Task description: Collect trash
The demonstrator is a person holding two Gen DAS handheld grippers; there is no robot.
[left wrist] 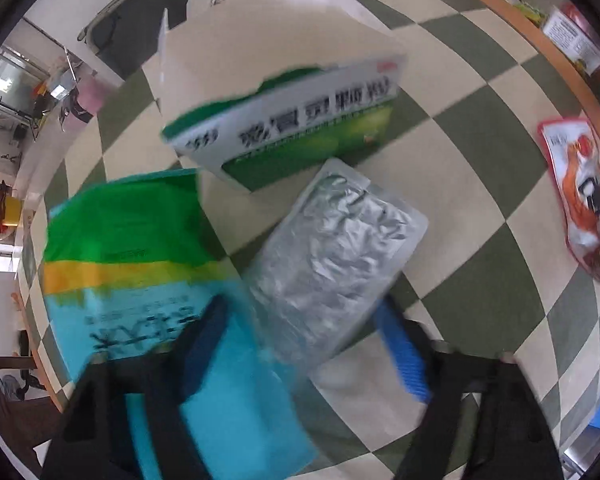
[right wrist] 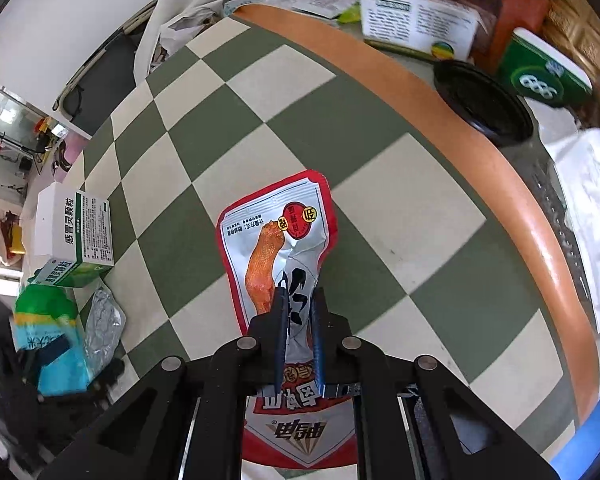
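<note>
My right gripper is shut on a red-and-white snack packet lying on the checkered table; the packet also shows in the left wrist view. My left gripper is open, its blue fingers either side of a crumpled silver foil pouch, one finger over a green, yellow and blue packet. A green-and-white medicine box lies just beyond them. These three also show at the left of the right wrist view: the pouch, the packet and the box.
A black bin with a dark opening stands off the table's orange rim at the right. Boxes and papers sit beyond the rim. A white bag lies at the far edge.
</note>
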